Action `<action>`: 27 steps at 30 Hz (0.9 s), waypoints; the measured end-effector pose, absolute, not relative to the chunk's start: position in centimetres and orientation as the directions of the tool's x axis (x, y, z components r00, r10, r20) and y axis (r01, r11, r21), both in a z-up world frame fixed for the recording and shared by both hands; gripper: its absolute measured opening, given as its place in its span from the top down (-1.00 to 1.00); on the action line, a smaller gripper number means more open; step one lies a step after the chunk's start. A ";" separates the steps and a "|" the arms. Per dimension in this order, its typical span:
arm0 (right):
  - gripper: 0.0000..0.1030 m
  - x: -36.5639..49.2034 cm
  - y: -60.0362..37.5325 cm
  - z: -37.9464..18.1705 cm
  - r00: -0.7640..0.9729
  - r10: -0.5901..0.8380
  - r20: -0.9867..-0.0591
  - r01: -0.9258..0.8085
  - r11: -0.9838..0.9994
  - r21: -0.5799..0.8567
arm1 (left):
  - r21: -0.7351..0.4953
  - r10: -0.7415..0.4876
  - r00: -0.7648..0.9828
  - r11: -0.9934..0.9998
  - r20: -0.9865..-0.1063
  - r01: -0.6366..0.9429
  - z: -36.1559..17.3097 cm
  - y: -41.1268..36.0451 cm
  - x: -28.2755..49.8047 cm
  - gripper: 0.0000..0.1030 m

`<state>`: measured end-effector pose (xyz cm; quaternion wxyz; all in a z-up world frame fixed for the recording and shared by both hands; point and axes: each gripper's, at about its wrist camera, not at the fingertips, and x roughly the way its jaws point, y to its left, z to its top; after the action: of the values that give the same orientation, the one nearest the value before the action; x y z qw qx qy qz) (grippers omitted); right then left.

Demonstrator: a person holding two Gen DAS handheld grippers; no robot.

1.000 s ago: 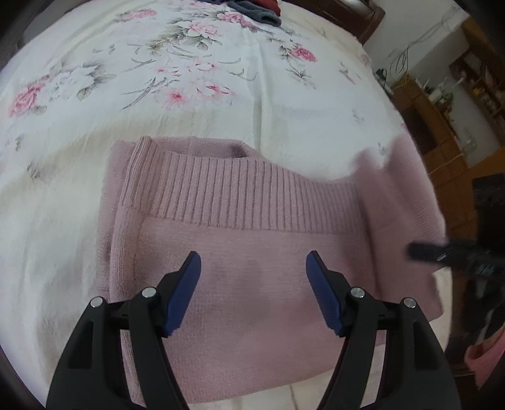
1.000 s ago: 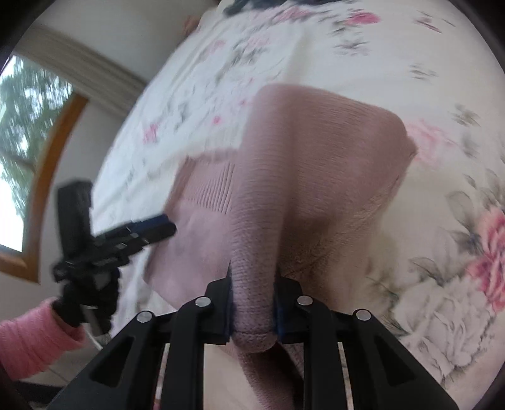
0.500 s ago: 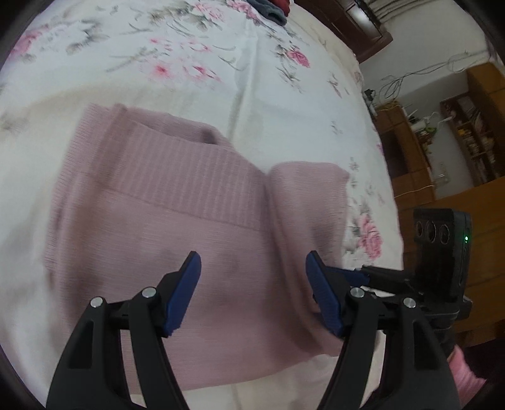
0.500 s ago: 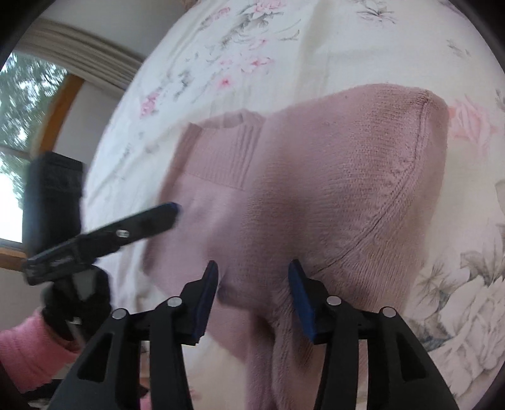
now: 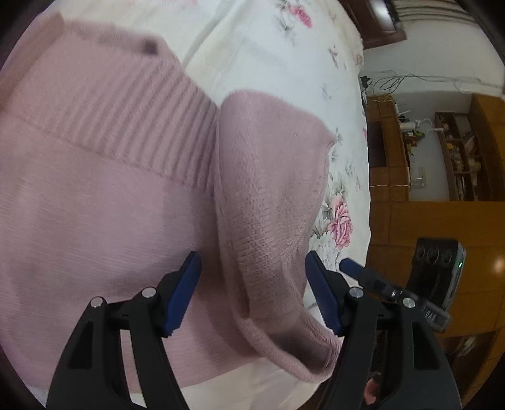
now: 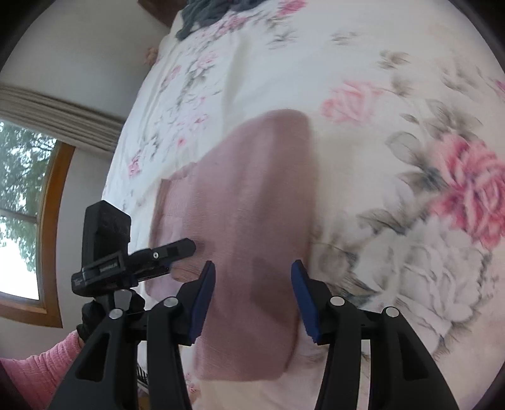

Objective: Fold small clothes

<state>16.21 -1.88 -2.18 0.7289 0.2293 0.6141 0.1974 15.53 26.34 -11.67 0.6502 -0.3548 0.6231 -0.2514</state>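
A pink knitted sweater (image 5: 94, 202) lies on the floral bedsheet (image 5: 277, 41), ribbed band (image 5: 120, 116) toward the far side. One side with its sleeve (image 5: 268, 202) is folded over the body, the cuff hanging near the bed's front edge. My left gripper (image 5: 252, 284) is open just above that folded sleeve, nothing between its blue pads. In the right wrist view the sweater (image 6: 246, 220) is blurred; my right gripper (image 6: 252, 284) is open above its near end. The left gripper (image 6: 170, 249) shows there at the sweater's left edge.
A dark pile of clothes (image 6: 214, 12) lies at the bed's far end. Wooden cabinets and shelves (image 5: 442, 164) stand to the right of the bed, a window (image 6: 22, 220) to the left. A pink sleeve (image 6: 38, 372) of the person shows at lower left.
My right gripper let go of the sweater's sleeve, which now lies folded over the body, and pulled back open. My left gripper moved right and closer, over the folded sleeve.
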 end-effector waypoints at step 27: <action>0.01 13.7 -1.1 -4.3 0.162 0.610 -0.775 0.016 0.784 0.621 | -0.763 -0.731 0.304 0.646 -0.611 0.018 -3.6 31.5 15.0 0.64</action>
<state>13.75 -1.12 -4.28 0.7183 0.2553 0.6133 0.2069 15.03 31.50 -3.57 0.7347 -0.3347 0.5322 -0.2548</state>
